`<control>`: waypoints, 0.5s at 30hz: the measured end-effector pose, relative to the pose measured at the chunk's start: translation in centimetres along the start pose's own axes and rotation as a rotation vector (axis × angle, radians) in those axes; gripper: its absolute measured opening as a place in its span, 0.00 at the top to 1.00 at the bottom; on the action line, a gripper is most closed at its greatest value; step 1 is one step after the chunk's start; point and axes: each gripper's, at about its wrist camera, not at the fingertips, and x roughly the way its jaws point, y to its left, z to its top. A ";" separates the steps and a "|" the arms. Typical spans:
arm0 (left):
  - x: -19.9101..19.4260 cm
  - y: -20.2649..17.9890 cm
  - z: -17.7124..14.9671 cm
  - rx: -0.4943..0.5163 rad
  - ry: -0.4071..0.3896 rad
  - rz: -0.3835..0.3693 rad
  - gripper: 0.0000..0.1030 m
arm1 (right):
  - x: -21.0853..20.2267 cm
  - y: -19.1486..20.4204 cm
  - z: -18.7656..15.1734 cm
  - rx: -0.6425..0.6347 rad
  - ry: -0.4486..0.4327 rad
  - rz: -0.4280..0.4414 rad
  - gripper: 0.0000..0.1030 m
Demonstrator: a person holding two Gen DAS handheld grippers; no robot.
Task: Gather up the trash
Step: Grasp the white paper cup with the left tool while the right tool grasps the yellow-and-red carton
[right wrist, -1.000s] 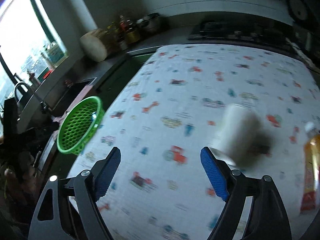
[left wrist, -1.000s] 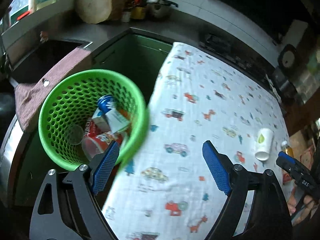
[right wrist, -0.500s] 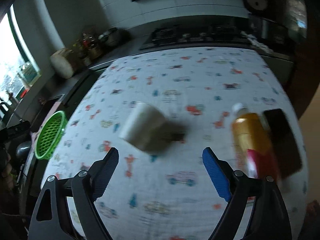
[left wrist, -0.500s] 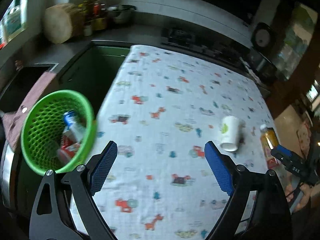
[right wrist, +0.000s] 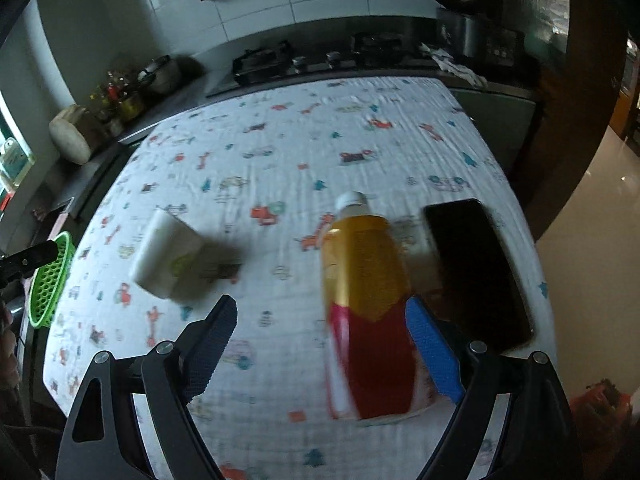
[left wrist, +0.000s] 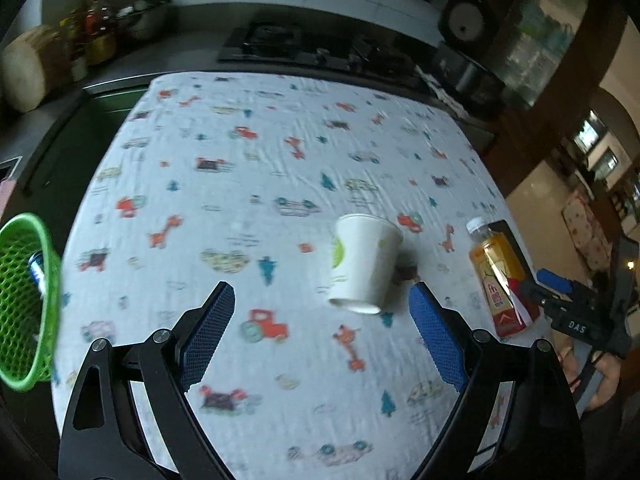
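The tabletop [left wrist: 248,184], under a cartoon-print cloth, carried a green basket [left wrist: 22,304] at its left edge. Both grippers tilted downward over it. The left gripper [left wrist: 322,332], jaws wide and empty, hovered near a tipped paper cup [left wrist: 362,264]. The right gripper [right wrist: 320,344], equally wide, straddled a lying tea bottle [right wrist: 368,304] without gripping it.

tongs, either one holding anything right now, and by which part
Nothing is held. The left tongs stand open short of the paper cup; the right tongs stand open around the juice bottle, pads not pressing it.
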 end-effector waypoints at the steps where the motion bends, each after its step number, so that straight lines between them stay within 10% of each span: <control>1: 0.8 -0.5 0.2 0.007 0.010 -0.007 0.15 | 0.4 -0.4 0.1 0.000 0.009 -0.003 0.19; 15: 8.1 -3.4 1.0 0.069 0.116 -0.014 0.16 | 4.2 -1.9 0.8 -0.054 0.104 0.003 0.19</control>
